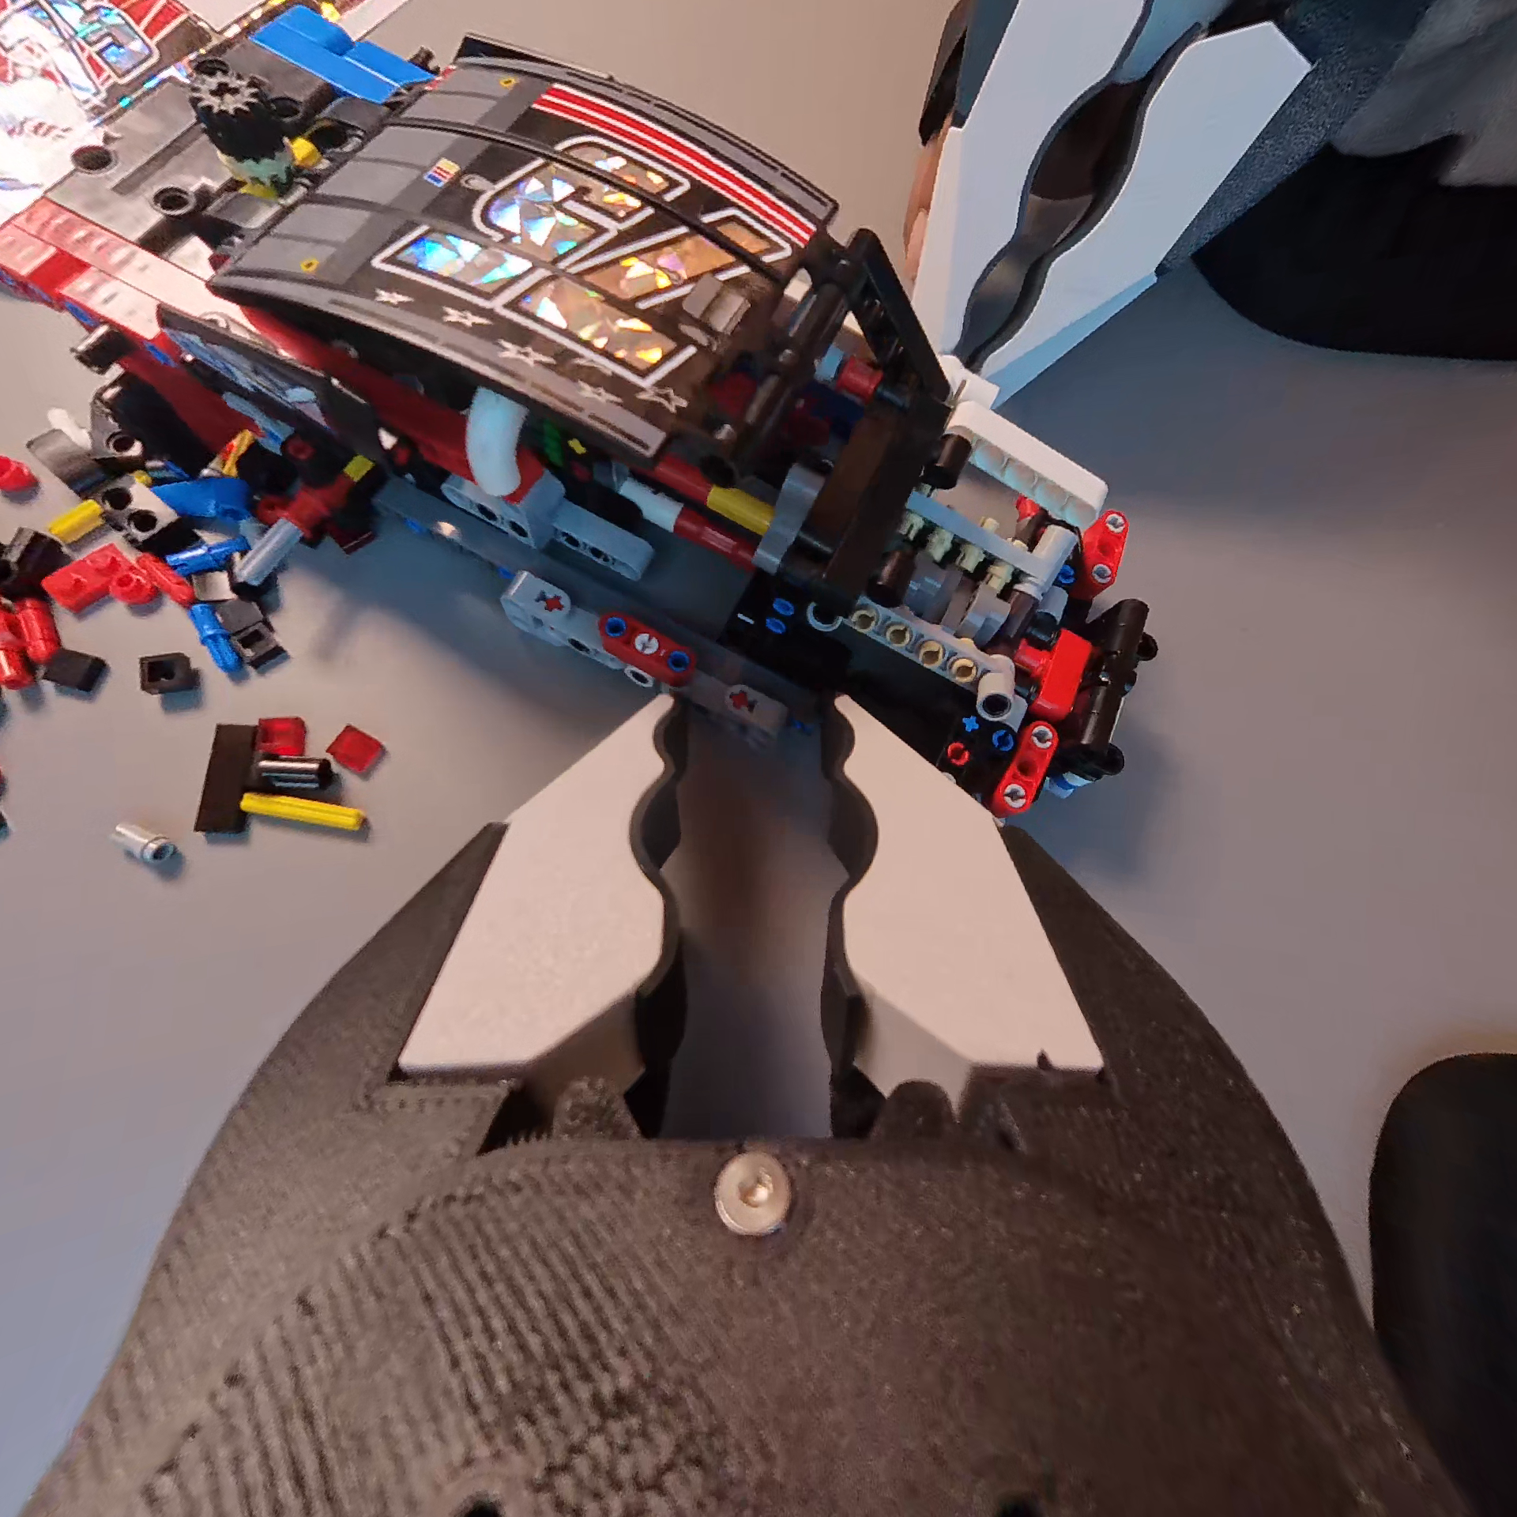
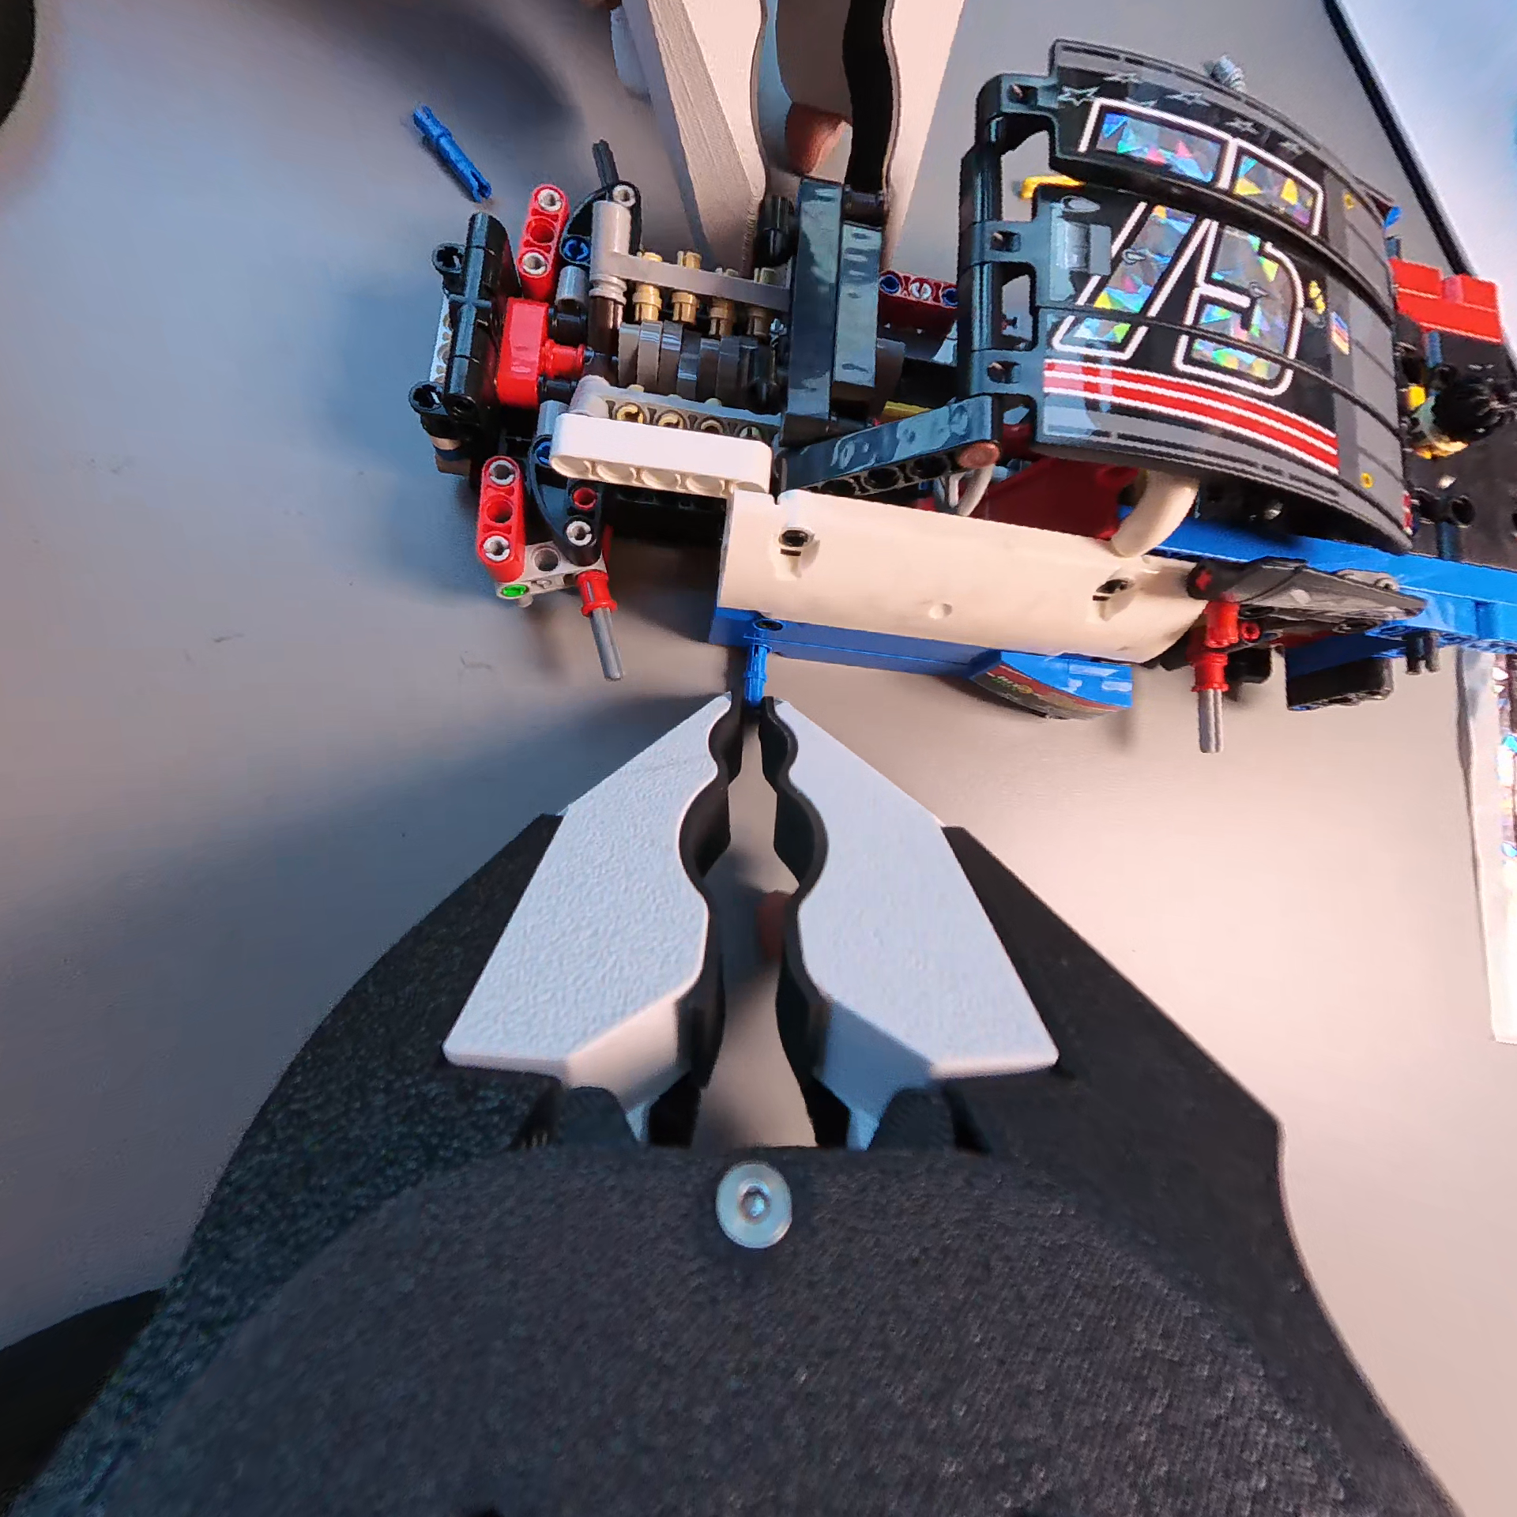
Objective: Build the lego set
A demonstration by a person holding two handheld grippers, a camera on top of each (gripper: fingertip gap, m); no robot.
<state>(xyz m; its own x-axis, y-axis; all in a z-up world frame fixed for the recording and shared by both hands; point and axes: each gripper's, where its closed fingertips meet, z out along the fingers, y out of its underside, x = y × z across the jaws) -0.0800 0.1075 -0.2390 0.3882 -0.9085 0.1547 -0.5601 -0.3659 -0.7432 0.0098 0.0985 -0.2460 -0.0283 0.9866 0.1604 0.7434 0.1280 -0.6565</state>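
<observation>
The lego car (image 2: 944, 394), a partly built model with a black curved roof panel (image 1: 558, 246) bearing shiny foil stickers and red stripes, lies on the grey table (image 1: 1231, 739). The left tool (image 1: 751, 714) stands with its 2 fingers parted, their tips touching or just short of the car's lower side near a grey beam with red cross marks (image 1: 739, 698); nothing sits between them. The right tool (image 2: 749, 712) has its fingers drawn nearly together, pinching a small blue pin (image 2: 753, 677) whose far end meets the blue beam (image 2: 862, 640) under the car's white side panel (image 2: 944, 566). In the right wrist view the left tool (image 2: 788, 123) reaches the car from the far side. Another blue pin (image 2: 451, 152) lies loose on the table beyond the car's exposed engine end (image 2: 657, 328). In the left wrist view, loose pieces (image 1: 148, 575) in red, blue, black and yellow are scattered beside the car, and a yellow axle (image 1: 300, 811) lies nearer the tool.
</observation>
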